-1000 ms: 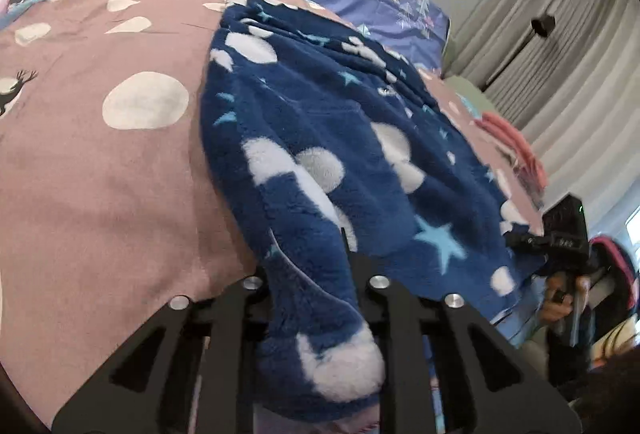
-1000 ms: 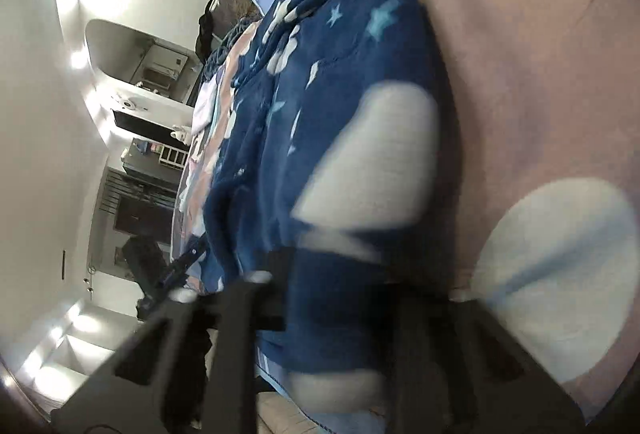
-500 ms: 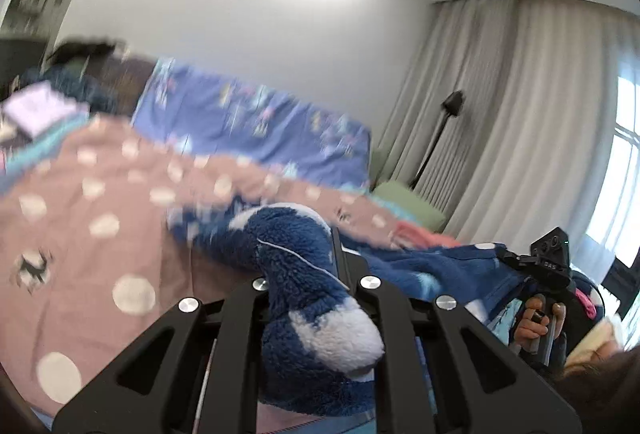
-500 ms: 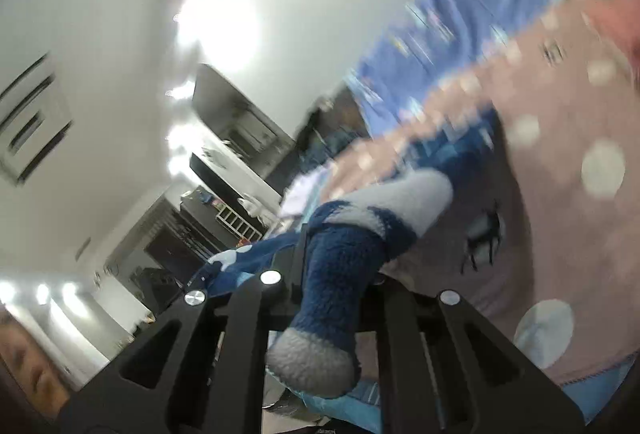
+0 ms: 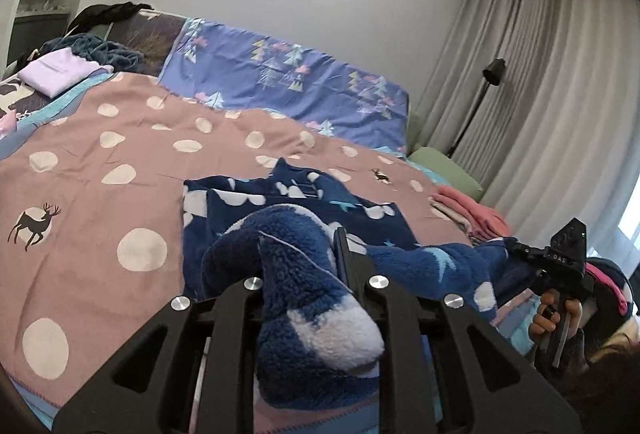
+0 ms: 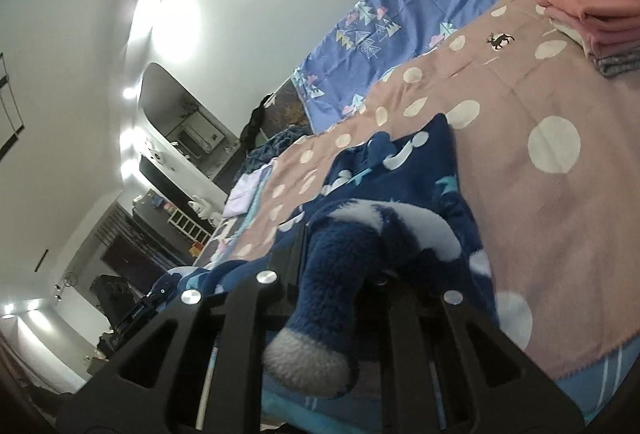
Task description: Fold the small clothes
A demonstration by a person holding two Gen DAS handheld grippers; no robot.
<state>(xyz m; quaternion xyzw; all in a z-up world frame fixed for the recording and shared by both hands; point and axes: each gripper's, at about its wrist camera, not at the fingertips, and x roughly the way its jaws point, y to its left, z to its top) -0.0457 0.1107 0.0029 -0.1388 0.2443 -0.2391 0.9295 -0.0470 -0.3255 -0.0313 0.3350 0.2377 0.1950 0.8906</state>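
Note:
A navy fleece garment [image 5: 288, 209] with white spots and light-blue stars lies on the pink dotted bedspread [image 5: 92, 153]. Its near edge is lifted off the bed. My left gripper [image 5: 304, 266] is shut on one bunched corner of it, which fills the jaws. My right gripper [image 6: 340, 250] is shut on the other near corner [image 6: 320, 334]. The right gripper also shows in the left wrist view [image 5: 560, 266], at the right, held by a hand. The far half of the garment [image 6: 400, 161] rests flat on the bed.
A stack of folded pink clothes [image 5: 472, 213] sits at the bed's right side, also in the right wrist view [image 6: 592, 9]. A folded lilac piece [image 5: 56, 73] and a dark blue heap [image 5: 100, 47] lie at the far left. A purple patterned sheet [image 5: 288, 77] covers the headboard.
Both grippers have risen and pulled back with the garment's near edge. The garment, spread long across the bed a second ago, now lies shorter with its near part lifted.

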